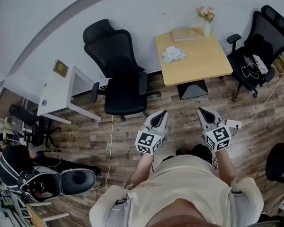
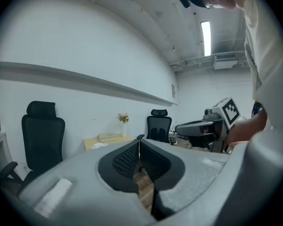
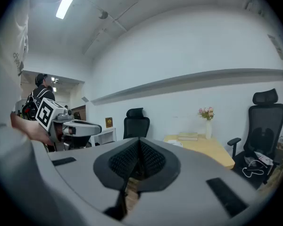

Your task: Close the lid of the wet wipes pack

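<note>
The wet wipes pack [image 1: 173, 54] is a pale packet lying on the small wooden table [image 1: 199, 63] by the far wall, well away from both grippers. From here I cannot tell how its lid stands. It shows faintly as a white shape [image 3: 175, 143] in the right gripper view. My left gripper [image 1: 162, 113] and right gripper [image 1: 201, 110] hang side by side over the wooden floor, close to the person's body. The jaws of the left gripper [image 2: 139, 138] meet with nothing between them. So do those of the right gripper [image 3: 139, 139].
A black office chair [image 1: 123, 79] stands between me and the table's left side, and another chair [image 1: 258, 46] is at the table's right. A vase of flowers [image 1: 206, 20] and a book [image 1: 183, 34] share the table. A white desk [image 1: 61, 86] is at left; cables cross the floor.
</note>
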`<state>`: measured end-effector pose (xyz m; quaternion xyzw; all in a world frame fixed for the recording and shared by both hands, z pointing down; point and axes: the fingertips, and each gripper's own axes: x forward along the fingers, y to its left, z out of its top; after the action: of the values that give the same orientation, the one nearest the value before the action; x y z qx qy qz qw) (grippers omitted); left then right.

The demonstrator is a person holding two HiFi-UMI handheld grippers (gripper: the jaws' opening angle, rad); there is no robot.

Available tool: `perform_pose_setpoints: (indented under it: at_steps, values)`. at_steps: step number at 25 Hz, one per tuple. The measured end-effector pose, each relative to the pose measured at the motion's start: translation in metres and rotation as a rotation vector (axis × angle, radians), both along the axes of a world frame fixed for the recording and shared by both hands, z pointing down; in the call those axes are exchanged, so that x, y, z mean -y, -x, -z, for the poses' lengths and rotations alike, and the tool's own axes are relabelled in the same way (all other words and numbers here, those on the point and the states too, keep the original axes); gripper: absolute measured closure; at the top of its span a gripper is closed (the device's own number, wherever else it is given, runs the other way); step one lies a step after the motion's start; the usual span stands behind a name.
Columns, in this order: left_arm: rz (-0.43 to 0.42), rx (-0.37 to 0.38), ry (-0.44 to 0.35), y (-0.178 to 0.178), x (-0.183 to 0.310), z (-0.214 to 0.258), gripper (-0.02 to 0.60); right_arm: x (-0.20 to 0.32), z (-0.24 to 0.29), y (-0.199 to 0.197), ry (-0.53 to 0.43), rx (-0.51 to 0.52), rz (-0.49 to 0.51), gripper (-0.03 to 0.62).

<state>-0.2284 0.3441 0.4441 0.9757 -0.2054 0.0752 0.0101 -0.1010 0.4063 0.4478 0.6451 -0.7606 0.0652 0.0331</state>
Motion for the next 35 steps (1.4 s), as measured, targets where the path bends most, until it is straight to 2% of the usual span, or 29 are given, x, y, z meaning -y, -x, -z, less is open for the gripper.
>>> perform_pose_setpoints:
  at_steps: [5,14,18,24,29,33,35]
  values:
    - [0.000,-0.008,0.011,-0.002,0.000,-0.004,0.563,-0.003,-0.002,0.006,0.013,-0.044,0.019,0.592]
    - [-0.032,0.003,0.071,-0.015,0.002,-0.028,0.563,-0.010,-0.013,0.001,0.038,-0.042,-0.003,0.592]
    - [-0.053,0.022,0.090,-0.035,0.004,-0.038,0.563,-0.009,-0.031,-0.012,0.077,-0.021,0.003,0.591]
    - [-0.069,0.060,0.089,-0.078,0.029,-0.039,0.563,0.021,-0.033,-0.043,0.063,-0.003,0.050,0.592]
    - [-0.057,0.092,0.052,-0.106,0.067,-0.019,0.563,0.059,-0.028,-0.072,0.043,0.013,0.092,0.591]
    - [-0.039,0.084,0.046,-0.129,0.093,-0.008,0.563,0.089,-0.027,-0.094,0.031,0.015,0.126,0.591]
    - [-0.011,0.040,0.099,-0.135,0.106,-0.009,0.563,0.102,-0.028,-0.100,0.030,0.017,0.148,0.591]
